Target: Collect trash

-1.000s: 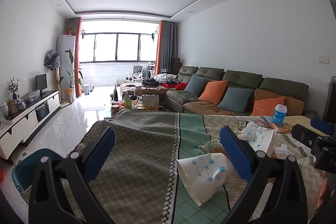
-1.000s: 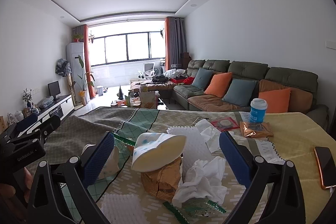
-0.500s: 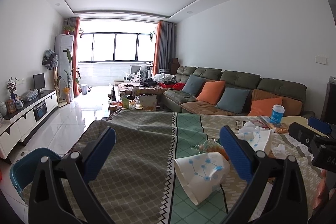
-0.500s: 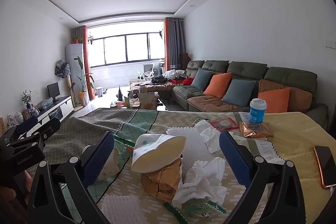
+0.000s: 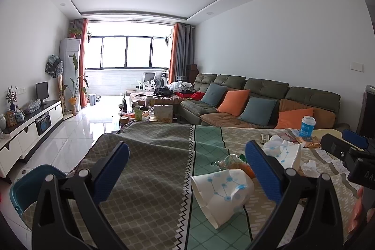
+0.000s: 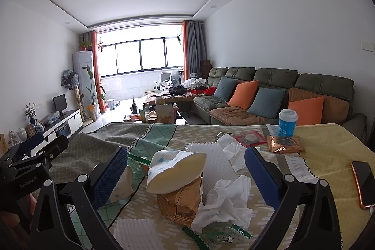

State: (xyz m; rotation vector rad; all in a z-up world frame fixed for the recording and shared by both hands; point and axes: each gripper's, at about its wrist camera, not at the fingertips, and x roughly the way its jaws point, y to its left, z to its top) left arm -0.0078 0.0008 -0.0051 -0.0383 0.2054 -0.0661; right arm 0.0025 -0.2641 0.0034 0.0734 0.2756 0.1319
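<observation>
— Long living room, sofa (image 6: 276, 95) down one wall, and this table (image 5: 150, 179) under a patterned cloth is heaped with rubbish.

— Which piece goes first?

— Probably the crushed paper cup (image 5: 222, 191), lying on its side just ahead of the left gripper (image 5: 187, 168). Those tongs are spread wide, holding nothing. The right gripper (image 6: 186, 173) is equally wide over another crushed cup (image 6: 174, 171), perched on a brown wrapper (image 6: 180, 203) beside crumpled tissue (image 6: 225, 205).

— Risks?

— A flattened cup may skid away on that cloth. And there's a phone (image 6: 363, 182) near the right edge; a careless sweep could catch it. The blue bin (image 5: 28, 186) sits low beside the table, so drops could miss.
</observation>
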